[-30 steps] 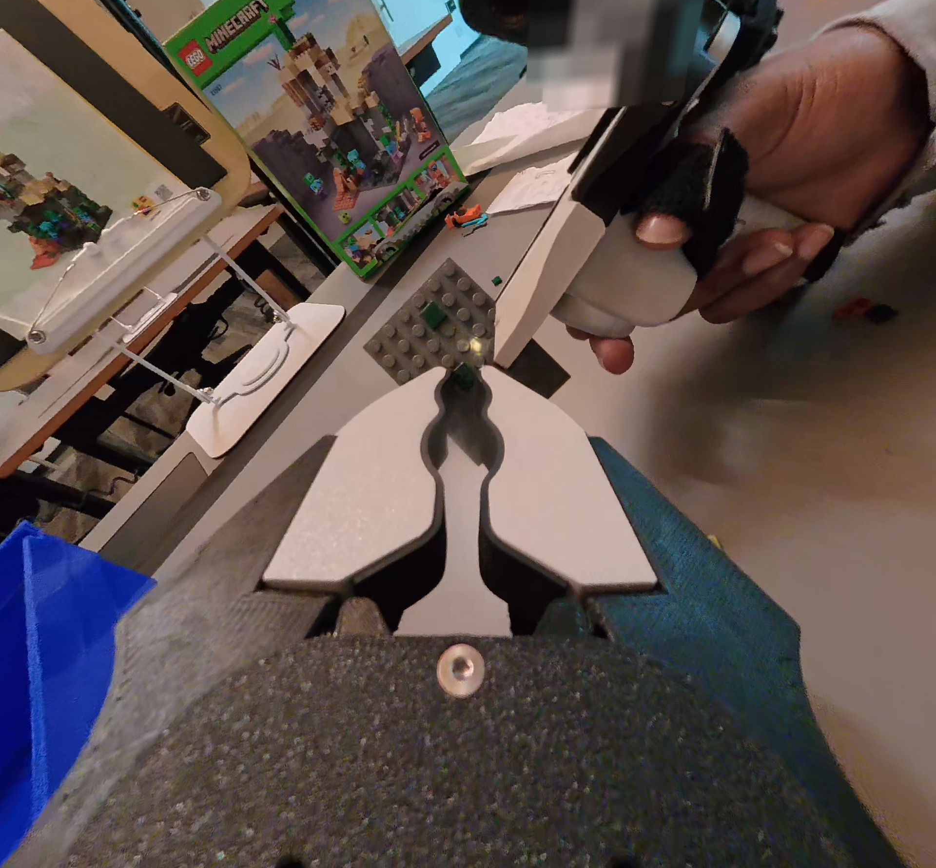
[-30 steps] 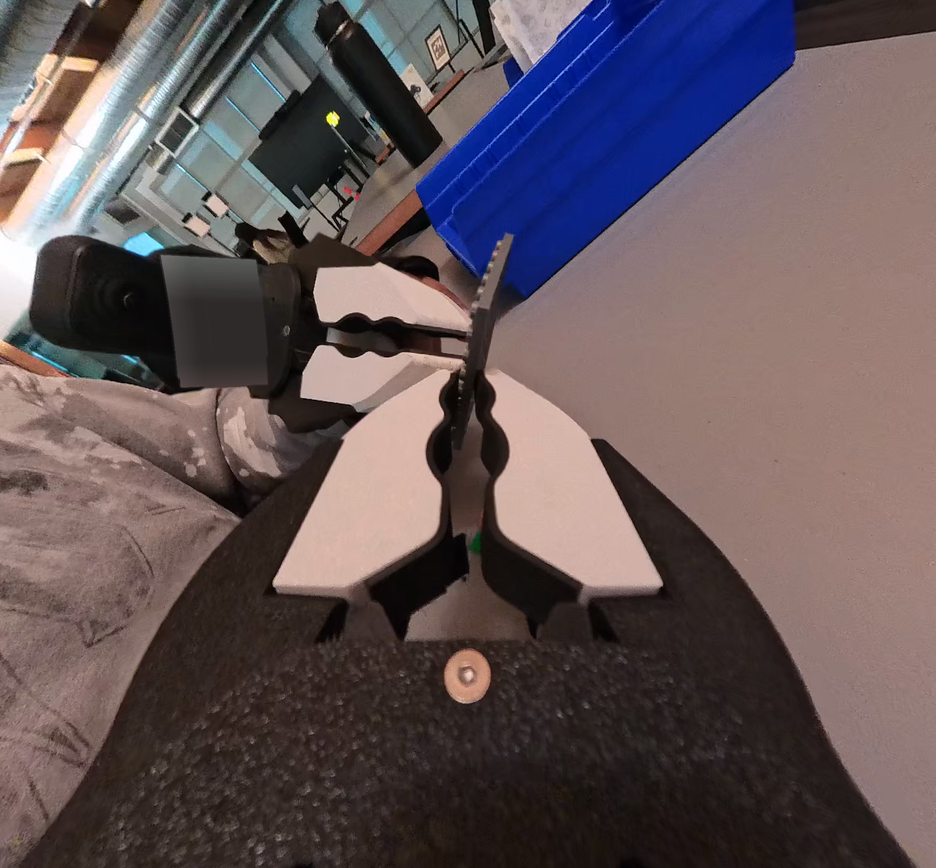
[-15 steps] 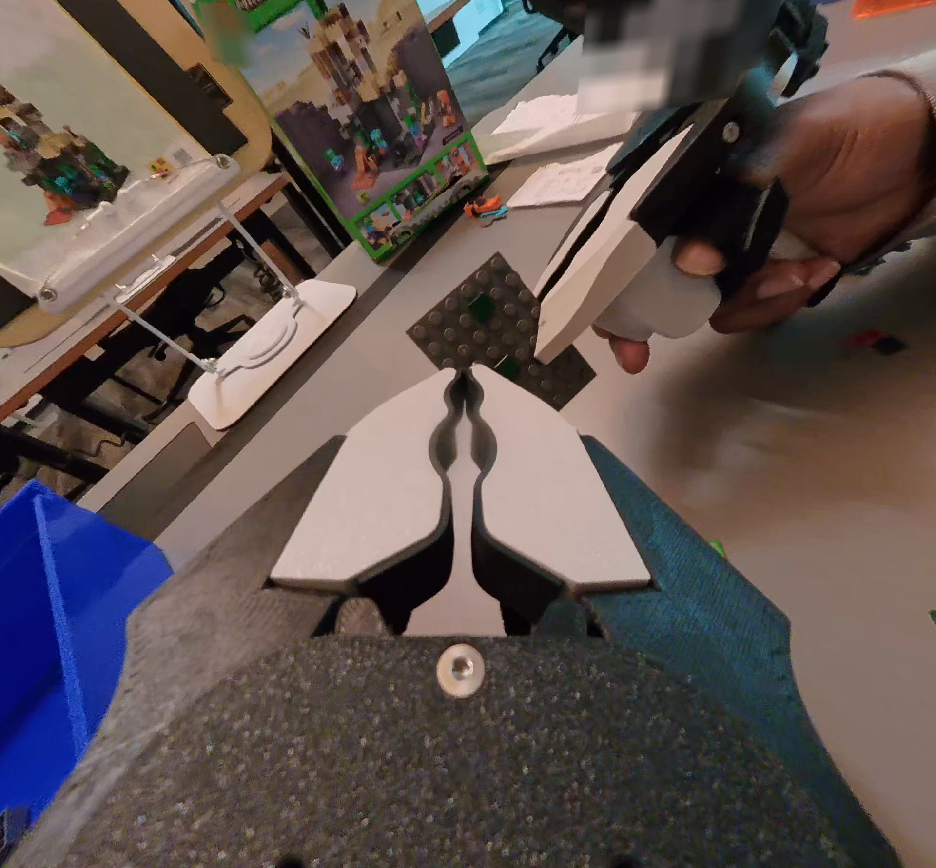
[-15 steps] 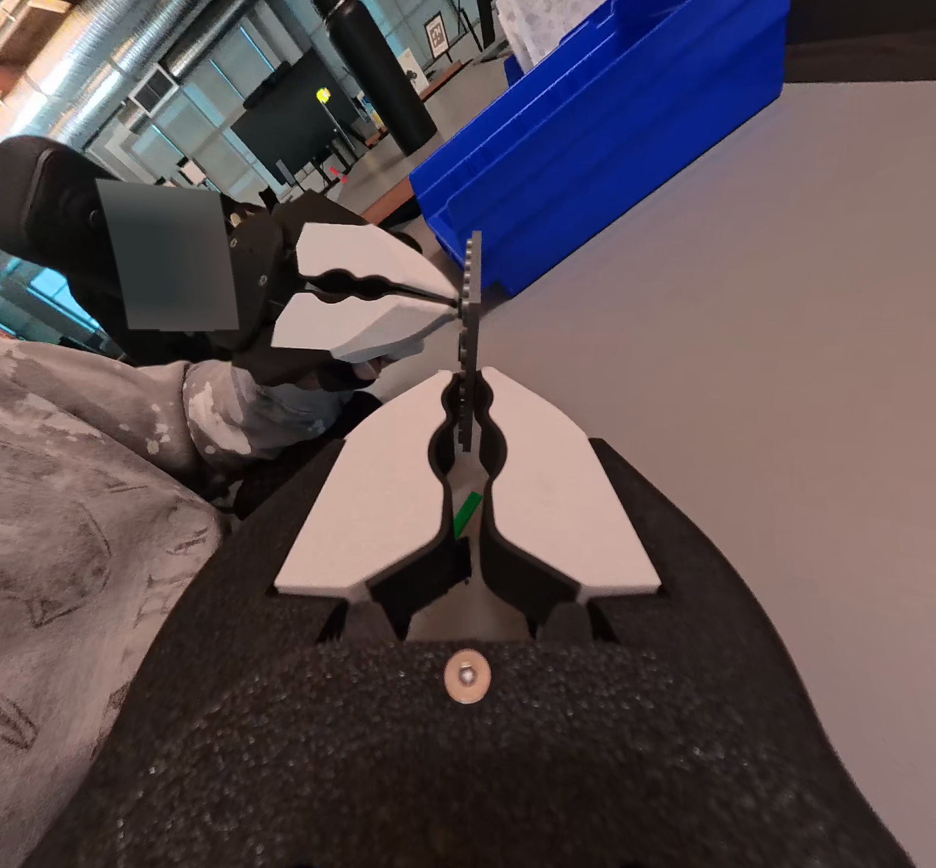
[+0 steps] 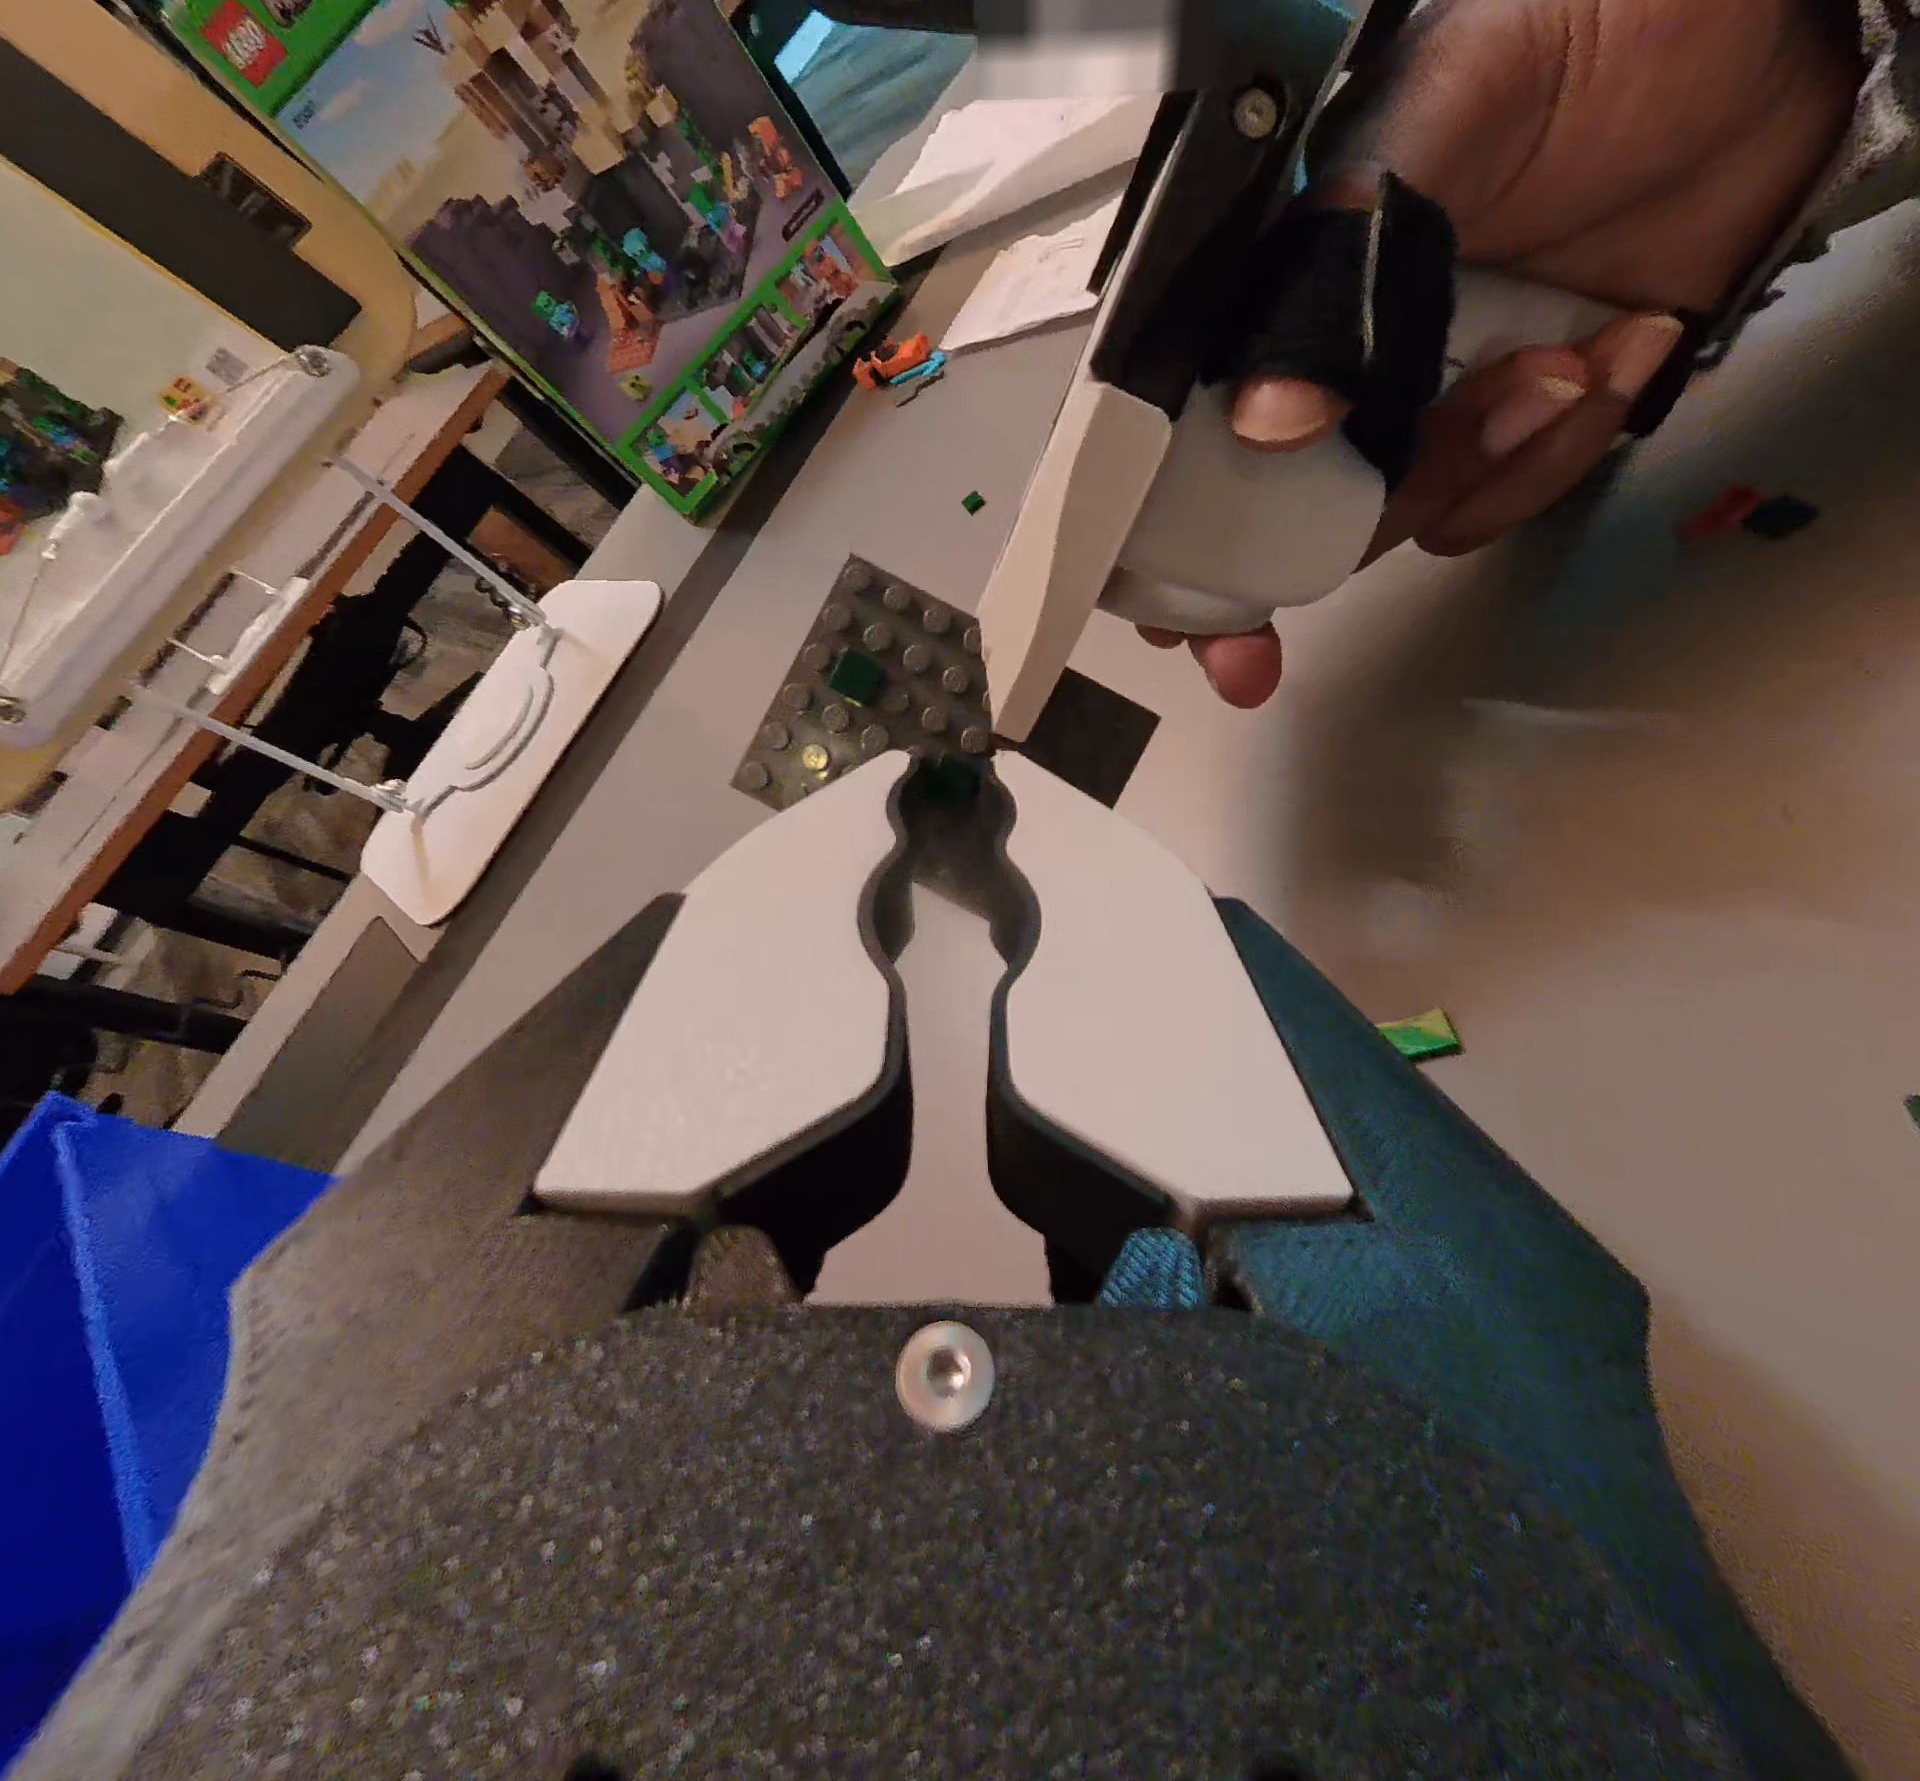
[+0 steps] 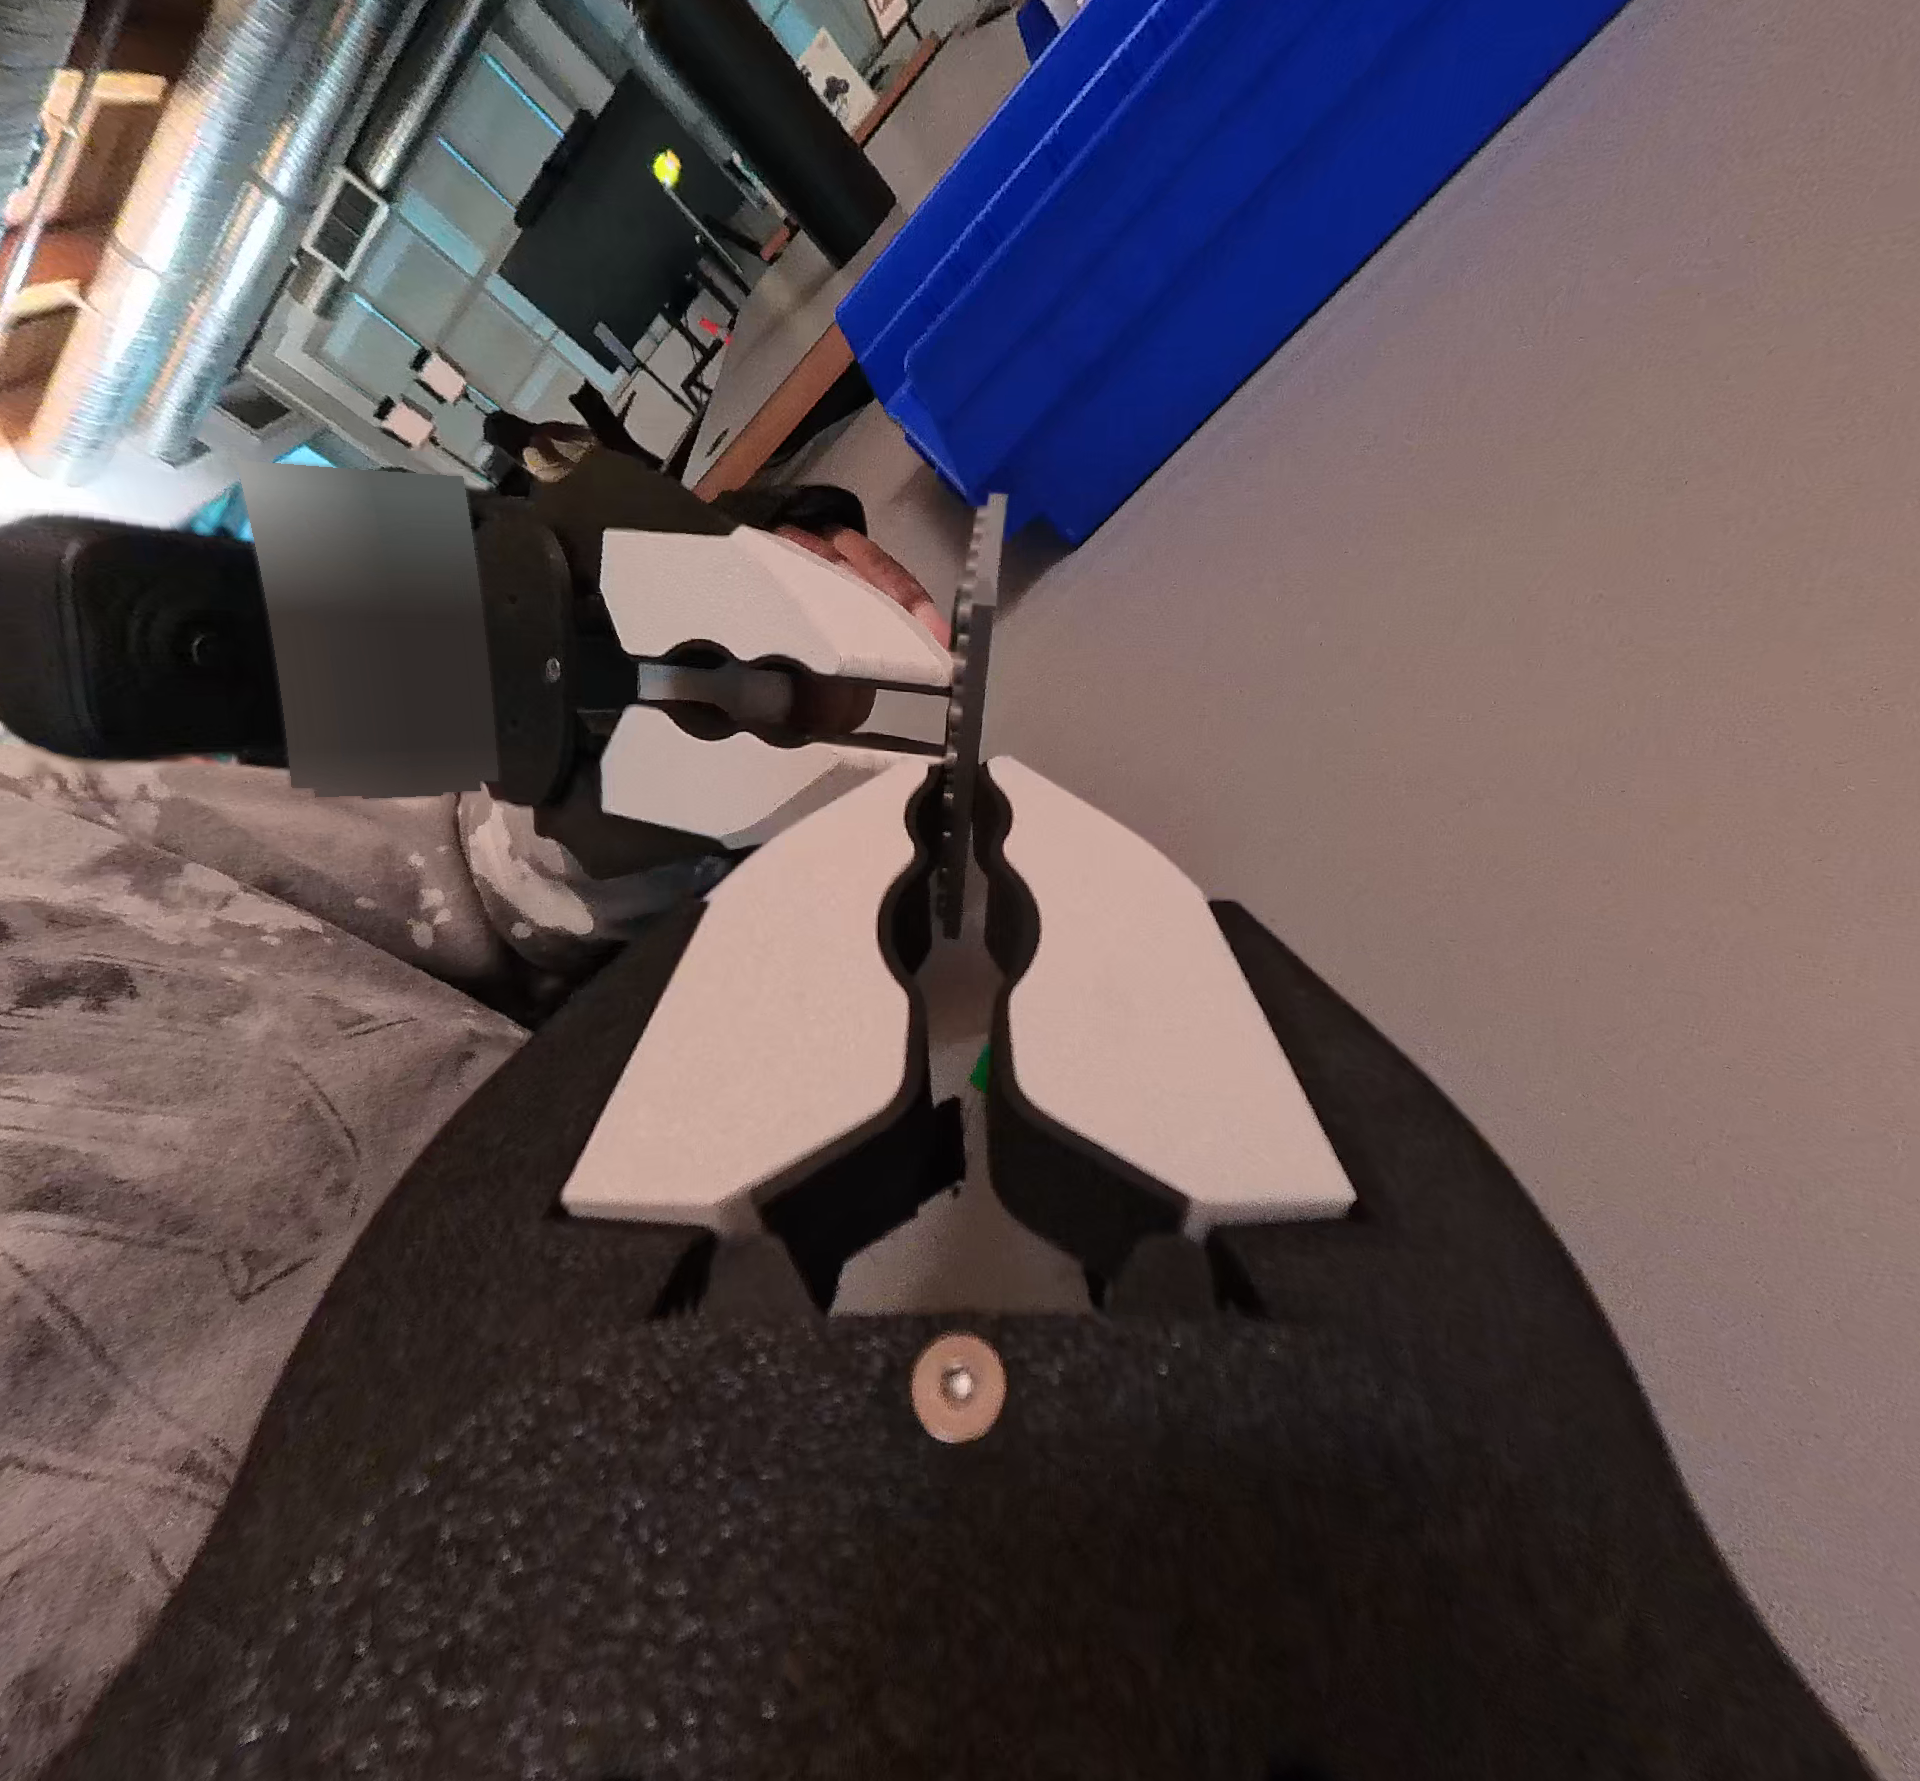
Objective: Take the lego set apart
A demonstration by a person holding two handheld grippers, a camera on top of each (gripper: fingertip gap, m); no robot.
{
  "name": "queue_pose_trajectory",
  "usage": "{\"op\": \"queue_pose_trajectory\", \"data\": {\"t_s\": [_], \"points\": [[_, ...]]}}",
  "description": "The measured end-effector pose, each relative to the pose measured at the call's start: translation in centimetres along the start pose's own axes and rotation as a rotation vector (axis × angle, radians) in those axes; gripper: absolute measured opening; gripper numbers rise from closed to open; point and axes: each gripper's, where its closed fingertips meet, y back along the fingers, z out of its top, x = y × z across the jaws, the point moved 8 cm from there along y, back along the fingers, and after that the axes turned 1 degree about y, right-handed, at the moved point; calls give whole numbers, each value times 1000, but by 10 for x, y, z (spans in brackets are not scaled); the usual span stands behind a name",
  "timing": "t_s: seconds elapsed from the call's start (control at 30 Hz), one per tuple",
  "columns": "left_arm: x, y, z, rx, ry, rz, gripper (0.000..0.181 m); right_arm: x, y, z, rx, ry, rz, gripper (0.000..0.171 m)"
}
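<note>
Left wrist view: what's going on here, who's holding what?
A person with two handheld grippers is taking a lego build apart. The right gripper clamps the dark grey studded plate by its edge, held off the table. The left gripper, slightly parted, sits around a small dark green piece on the plate; another green piece remains attached.

Dark grey studded lego plate [image 5: 883, 671] held up edge-on off the table, pinched at one edge, two small dark green tiles [image 5: 854, 673] stuck on it.

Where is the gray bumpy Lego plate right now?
The gray plate is up off the table, pinched on edge in the right tongs, with the left tongs reaching at a green piece on it.
</note>
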Motion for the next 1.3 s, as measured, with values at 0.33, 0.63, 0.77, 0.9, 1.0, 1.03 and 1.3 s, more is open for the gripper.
{"op": "queue_pose_trajectory", "data": {"t_s": [0.33, 0.63, 0.77, 0.9, 1.0, 1.03, 1.3], "points": [[2, -2, -3, 13, 24, -14, 9, 3, -1, 0, -9, 44, -7, 6], [0, -7, -3, 66, 4, 50, 8, 1, -1, -1, -18, 85, -69, 5], [0, -6, -1, 89, 5, 49, 7, -3, 0, -1, -21, 70, -71, 4], [14, 5, 2, 74, 34, 102, 1, -10, 7, 1, -44, 77, -119, 4], [26, 15, 4, 32, 109, 107, 1, -11, 10, 3, -50, 92, -112, 4], [20, 12, 4, 33, 86, 85, 0, -7, 5, 3, -44, 104, -93, 4], [7, -4, 5, 82, 51, 44, 11, 1, 1, 5, -63, 96, -75, 5]]}}
